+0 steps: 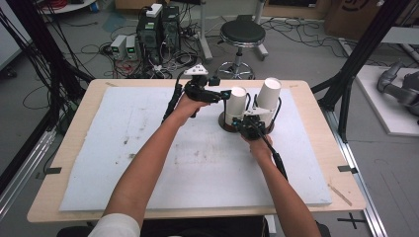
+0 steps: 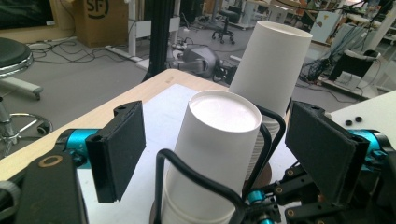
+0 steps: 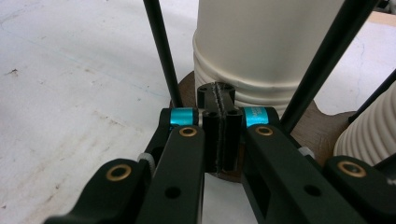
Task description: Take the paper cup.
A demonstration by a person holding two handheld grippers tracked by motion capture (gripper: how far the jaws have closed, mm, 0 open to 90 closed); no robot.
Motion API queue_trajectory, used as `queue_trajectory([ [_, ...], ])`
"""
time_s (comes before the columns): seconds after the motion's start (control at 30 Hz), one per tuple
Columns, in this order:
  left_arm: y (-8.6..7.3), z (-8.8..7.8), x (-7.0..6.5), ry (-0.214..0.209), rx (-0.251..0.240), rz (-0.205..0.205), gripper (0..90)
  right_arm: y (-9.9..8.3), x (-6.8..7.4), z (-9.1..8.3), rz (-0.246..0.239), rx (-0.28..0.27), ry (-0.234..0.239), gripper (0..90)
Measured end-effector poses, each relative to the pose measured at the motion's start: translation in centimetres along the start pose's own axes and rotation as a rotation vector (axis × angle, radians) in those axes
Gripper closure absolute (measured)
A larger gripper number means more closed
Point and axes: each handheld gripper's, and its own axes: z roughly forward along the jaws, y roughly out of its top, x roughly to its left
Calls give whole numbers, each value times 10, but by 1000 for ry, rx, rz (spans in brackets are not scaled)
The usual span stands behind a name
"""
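Black jaws of the right gripper (image 3: 219, 135) sit pressed flat together w/ nothing between them, tips right at the edge of a brown base (image 3: 322, 130). Just ahead of the tips stands a stack of white paper cups (image 3: 266, 51), upside down, ribbed rims at the bottom; black wire rods (image 3: 161, 51) rise on either side of it. A second stack's ribbed edge (image 3: 369, 135) shows off to the gripper's right.

Left gripper (image 2: 219, 154) is spread wide; its pads stand either side of the nearer cup stack (image 2: 219, 149) but apart from it, no contact. A black wire loop (image 2: 196, 179) curves round that stack. The taller stack (image 2: 273, 65) leans just behind it.

From the high view, both stacks (image 1: 237, 106) (image 1: 268, 96) sit on the white mat (image 1: 123, 148) of the wooden table (image 1: 316, 106), left gripper (image 1: 225, 96) just beside the nearer one, right gripper (image 1: 243, 121) low at the base front. Stool (image 1: 242, 34) and computer boxes (image 1: 158, 29) on the floor beyond.
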Motion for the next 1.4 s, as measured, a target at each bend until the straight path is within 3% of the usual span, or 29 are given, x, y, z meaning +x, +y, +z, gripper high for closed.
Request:
queue_trajectory([
  [0.43, 0, 32, -9, -20, 43, 15, 203, 0, 0, 1, -10, 4, 3, 900],
  [0.57, -2, 39, -11, 1, 73, 22, 202, 0, 0, 1, -7, 4, 4, 900],
  [0.7, -3, 42, -12, -4, 80, 28, 230, 0, 0, 1, -2, 3, 4, 900],
  [0.87, -2, 39, -11, 21, 78, 46, 337, 0, -1, 1, -5, 1, 8, 900],
  [1.13, 1, 38, -13, 32, 79, 74, 349, 0, -1, 1, -1, 3, 10, 900],
  [1.4, 10, 31, -15, 33, 23, 54, 353, 0, -1, 1, 0, 5, 11, 900],
])
